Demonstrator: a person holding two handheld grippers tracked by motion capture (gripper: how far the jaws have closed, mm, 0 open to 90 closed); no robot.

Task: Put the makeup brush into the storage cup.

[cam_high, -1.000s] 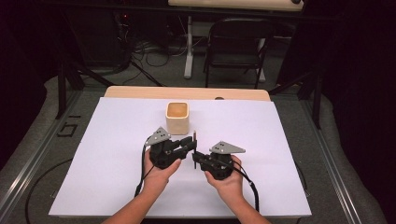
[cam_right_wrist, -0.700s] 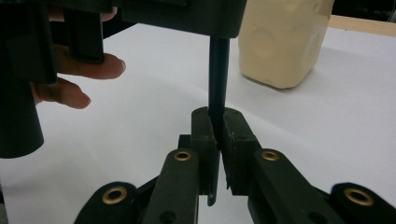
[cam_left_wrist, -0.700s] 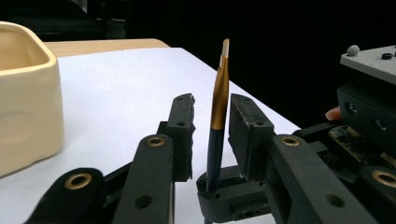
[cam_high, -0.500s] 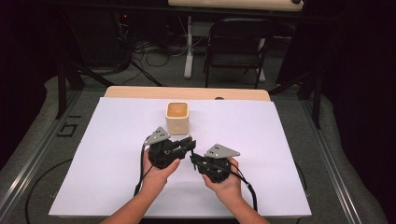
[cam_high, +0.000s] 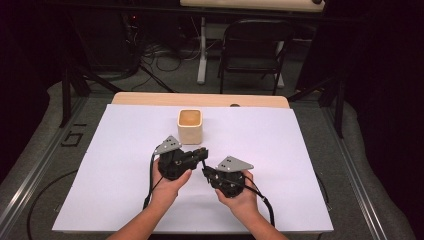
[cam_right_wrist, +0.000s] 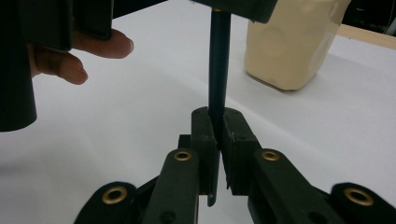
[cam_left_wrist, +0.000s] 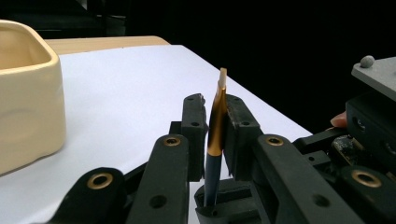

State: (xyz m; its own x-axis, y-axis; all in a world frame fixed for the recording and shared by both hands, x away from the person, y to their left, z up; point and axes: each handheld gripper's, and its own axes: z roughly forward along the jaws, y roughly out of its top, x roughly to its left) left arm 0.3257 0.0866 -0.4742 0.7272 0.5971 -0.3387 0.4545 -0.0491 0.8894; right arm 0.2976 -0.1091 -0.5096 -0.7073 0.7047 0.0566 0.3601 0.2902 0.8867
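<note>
A thin pen with a dark blue shaft [cam_right_wrist: 218, 60] and a gold upper part [cam_left_wrist: 217, 121] is held between both grippers, a little above the white table cover. My left gripper [cam_left_wrist: 215, 100] has just been closing, and its pads now press on the gold part. In the high view it [cam_high: 202, 151] points right. My right gripper [cam_right_wrist: 218, 116] is shut on the dark shaft and shows just below the left one [cam_high: 205, 171]. A cream square cup [cam_high: 189, 125] stands upright behind the grippers, apart from them.
The white cover [cam_high: 280, 150] lies over a wooden table [cam_high: 200, 99]. A dark folding chair [cam_high: 252, 45] and cables stand on the floor beyond it. The person's fingers [cam_right_wrist: 79, 56] show beside the left gripper's body.
The right gripper has shifted slightly left and down toward the left gripper. The left jaws have drawn together on the pen. The cup has not moved.
</note>
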